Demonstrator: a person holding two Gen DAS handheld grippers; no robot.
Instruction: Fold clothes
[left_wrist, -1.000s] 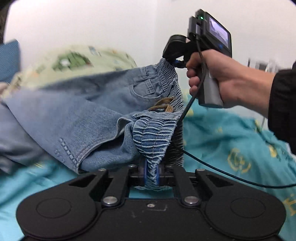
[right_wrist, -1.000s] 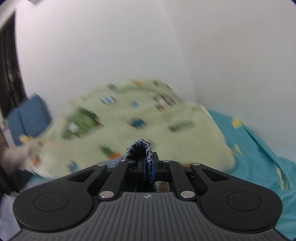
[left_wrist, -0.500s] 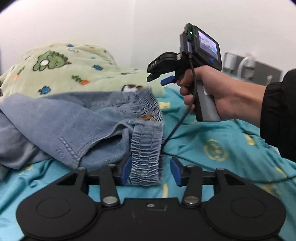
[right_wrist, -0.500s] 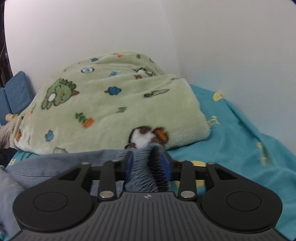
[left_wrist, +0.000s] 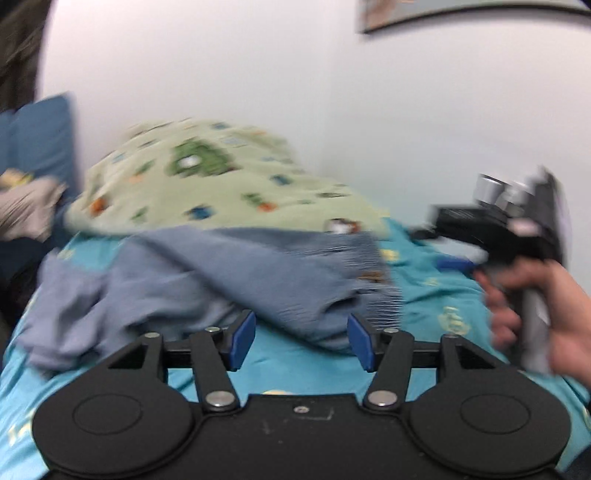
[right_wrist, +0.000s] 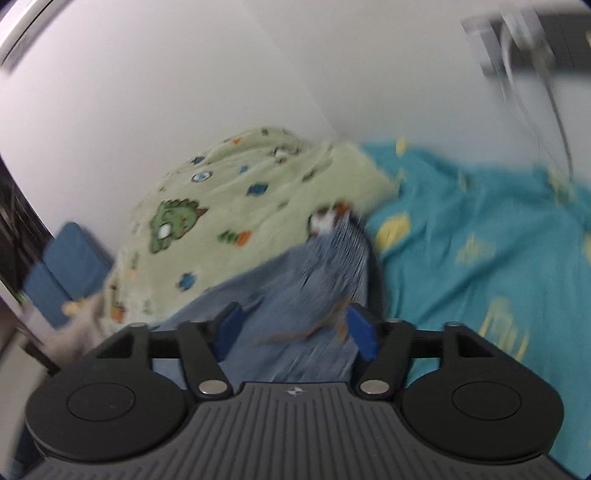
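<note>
Blue denim jeans (left_wrist: 221, 280) lie crumpled on the teal bed sheet (left_wrist: 436, 295), elastic waistband toward the right. My left gripper (left_wrist: 301, 341) is open and empty, its blue pads just in front of the jeans' near edge. My right gripper (right_wrist: 295, 332) is open, held above the waistband end of the jeans (right_wrist: 317, 280), with nothing pinched. It also shows in the left wrist view (left_wrist: 517, 236), held in a hand at the right. Both views are motion-blurred.
A pale green cartoon-print blanket (left_wrist: 207, 184) is heaped behind the jeans against the white wall. A blue cushion (left_wrist: 40, 140) stands at the far left. The teal sheet (right_wrist: 480, 236) spreads out to the right.
Both grippers opened and let go of the jeans' waistband. The jeans dropped onto the bed, and both grippers pulled back from them.
</note>
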